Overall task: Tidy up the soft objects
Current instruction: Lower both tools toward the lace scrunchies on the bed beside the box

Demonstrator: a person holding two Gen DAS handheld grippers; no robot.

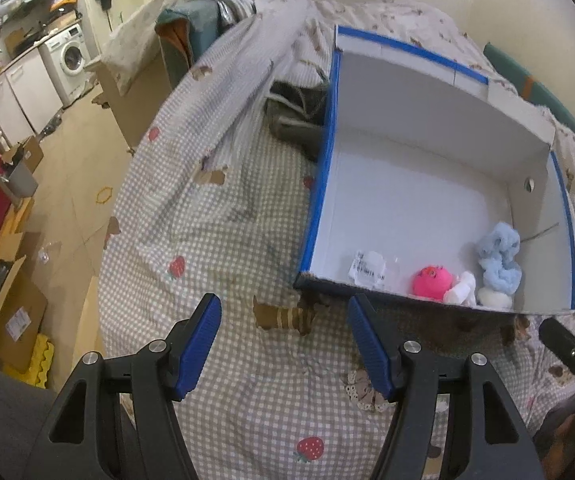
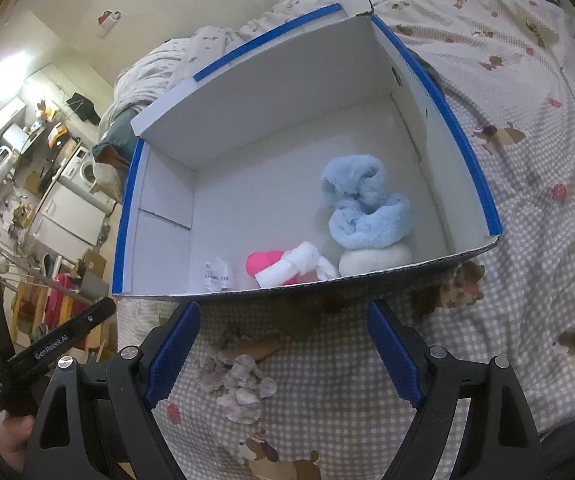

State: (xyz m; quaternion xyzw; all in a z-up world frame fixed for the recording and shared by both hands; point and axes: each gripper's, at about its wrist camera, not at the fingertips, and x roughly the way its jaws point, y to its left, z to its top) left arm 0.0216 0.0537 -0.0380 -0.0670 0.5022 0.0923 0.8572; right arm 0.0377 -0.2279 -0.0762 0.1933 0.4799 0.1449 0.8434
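- We hold the left gripper (image 1: 283, 312) with its fingers (image 1: 201, 344) spread and nothing between them; it hangs over the checked bedsheet (image 1: 215, 240), just short of the near wall of the box (image 1: 427, 184).
- We hold the right gripper (image 2: 283, 322) with its fingers (image 2: 175, 356) spread wider, also empty, above a crumpled lace scrunchie (image 2: 243, 384) that lies on the bed between them.
- The same lace scrunchie (image 1: 367, 390) shows in the left wrist view beside the left gripper's right finger, on the sheet and outside the box.
- Step in hand, as we judge it: collection of the soft items into the box; the scrunchie is the piece not yet stowed.
- Next move, as we judge it: lower the right gripper over the scrunchie, close the fingers on its bulk, lift it clear of the near wall and release it inside. The fabric is limp, so a shallow pinch may also gather the sheet.
- Count inside the box, all against the near wall: one blue fluffy item (image 2: 363, 208), one white round pad (image 2: 375, 260) beneath it, one pink ball (image 2: 261, 262), one white fluffy item (image 2: 295, 266) across the ball, one crumpled plastic wrapper (image 2: 217, 274).
- Count outside the box: one scrunchie; a second patterned fabric piece (image 2: 461, 286) lies by the box's near right corner, and we cannot tell what it is.
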